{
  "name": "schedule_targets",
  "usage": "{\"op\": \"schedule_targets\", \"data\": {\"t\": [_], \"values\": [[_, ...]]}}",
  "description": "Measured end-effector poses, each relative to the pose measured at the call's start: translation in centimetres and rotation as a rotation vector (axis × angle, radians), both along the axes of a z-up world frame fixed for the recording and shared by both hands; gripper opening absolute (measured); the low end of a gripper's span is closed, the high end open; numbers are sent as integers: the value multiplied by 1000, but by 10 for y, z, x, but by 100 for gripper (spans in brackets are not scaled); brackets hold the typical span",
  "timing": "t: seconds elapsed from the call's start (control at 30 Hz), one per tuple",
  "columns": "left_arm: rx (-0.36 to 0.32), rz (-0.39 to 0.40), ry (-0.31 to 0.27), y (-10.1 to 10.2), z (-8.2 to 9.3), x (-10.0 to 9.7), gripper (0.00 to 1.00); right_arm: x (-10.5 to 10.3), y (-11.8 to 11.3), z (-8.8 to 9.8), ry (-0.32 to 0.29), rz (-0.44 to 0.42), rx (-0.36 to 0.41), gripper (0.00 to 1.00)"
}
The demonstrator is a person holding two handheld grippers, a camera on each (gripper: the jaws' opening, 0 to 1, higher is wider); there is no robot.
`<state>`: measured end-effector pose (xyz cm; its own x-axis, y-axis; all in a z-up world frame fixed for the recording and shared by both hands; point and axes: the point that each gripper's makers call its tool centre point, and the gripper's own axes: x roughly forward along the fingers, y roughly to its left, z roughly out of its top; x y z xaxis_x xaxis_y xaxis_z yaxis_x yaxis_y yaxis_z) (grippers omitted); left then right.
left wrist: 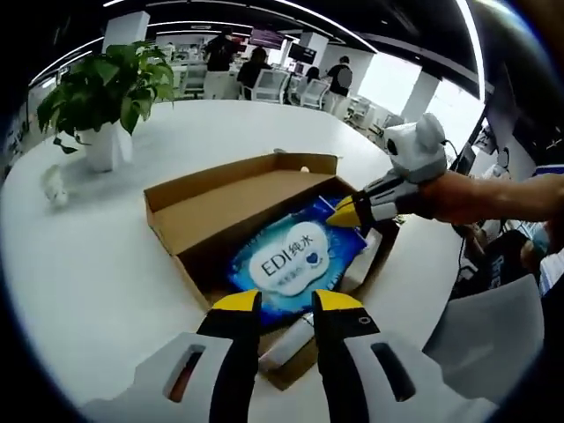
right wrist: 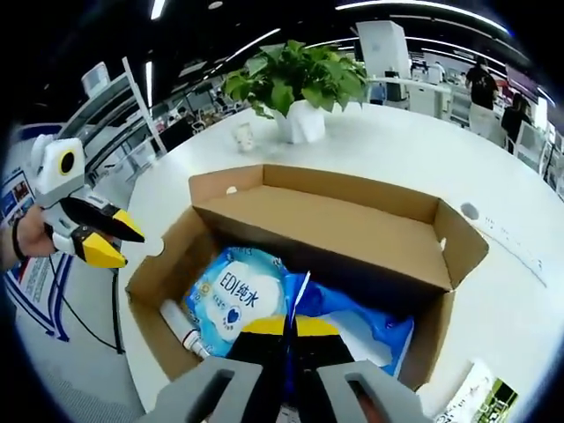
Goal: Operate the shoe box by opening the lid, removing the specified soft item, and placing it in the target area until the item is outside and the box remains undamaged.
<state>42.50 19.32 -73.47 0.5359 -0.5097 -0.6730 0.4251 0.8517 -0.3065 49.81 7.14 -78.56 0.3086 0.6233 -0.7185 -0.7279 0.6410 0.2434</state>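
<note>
The blue wipes pack (right wrist: 264, 304) lies inside the open shoe box (right wrist: 352, 229), its edge pinched by the right gripper (right wrist: 291, 330). The left gripper (left wrist: 286, 304) hangs near the box with jaws apart. Lifting by that thin corner, the pack could slip out or snag the box wall and tear the cardboard

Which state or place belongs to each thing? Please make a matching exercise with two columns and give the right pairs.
Things:
1. right claw
2. left claw
3. potted plant
4. white tube

States or places:
A. on the table, outside the box
B. shut on the blue pack's edge
C. open, above the box's near edge
D. in the box, beside the blue pack

Pairs: 1-B, 2-C, 3-A, 4-D
</note>
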Motion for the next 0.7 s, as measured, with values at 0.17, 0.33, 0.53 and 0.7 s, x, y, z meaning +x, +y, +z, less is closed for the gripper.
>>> {"op": "schedule_targets", "data": {"t": [0.17, 0.33, 0.53, 0.7], "values": [[22, 25, 49, -10, -19, 11, 23, 0, -6, 4, -5, -6, 9, 0], [54, 49, 102, -12, -39, 18, 23, -7, -12, 11, -12, -8, 12, 0], [80, 60, 142, -20, -51, 22, 20, -16, -18, 13, -7, -15, 15, 0], [127, 58, 177, -25, -60, 24, 21, -20, -22, 15, -3, -22, 17, 0]]}}
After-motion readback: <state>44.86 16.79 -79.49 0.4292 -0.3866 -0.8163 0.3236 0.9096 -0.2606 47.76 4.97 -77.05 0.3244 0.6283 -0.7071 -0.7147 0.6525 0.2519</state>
